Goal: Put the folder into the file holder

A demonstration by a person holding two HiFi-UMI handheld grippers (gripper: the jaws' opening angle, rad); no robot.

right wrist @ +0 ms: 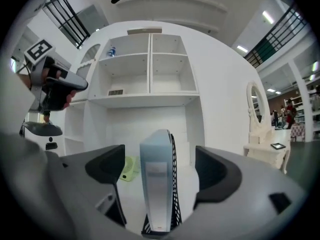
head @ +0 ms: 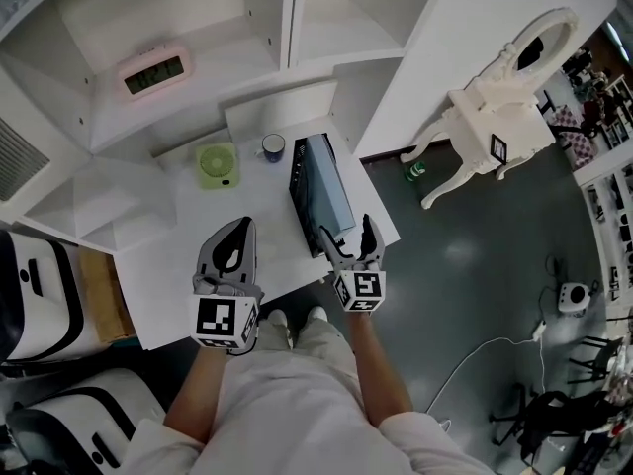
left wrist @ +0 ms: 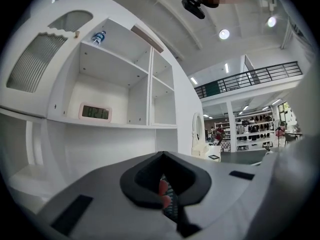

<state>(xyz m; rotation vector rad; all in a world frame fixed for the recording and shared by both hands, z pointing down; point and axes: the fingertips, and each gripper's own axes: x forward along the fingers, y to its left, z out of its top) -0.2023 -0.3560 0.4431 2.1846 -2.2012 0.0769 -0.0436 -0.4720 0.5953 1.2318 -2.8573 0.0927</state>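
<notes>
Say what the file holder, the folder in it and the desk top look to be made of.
File holder: black wire mesh, probably painted metal; open lattice shows through. Folder: pale blue, smooth with a slight sheen, likely plastic or coated board. Desk top: white, flat and matte, looks like painted or laminated board.

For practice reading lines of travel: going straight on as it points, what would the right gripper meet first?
Probably the folder in the holder, dead ahead of the right gripper, whose jaws are open; how far is unclear.
</notes>
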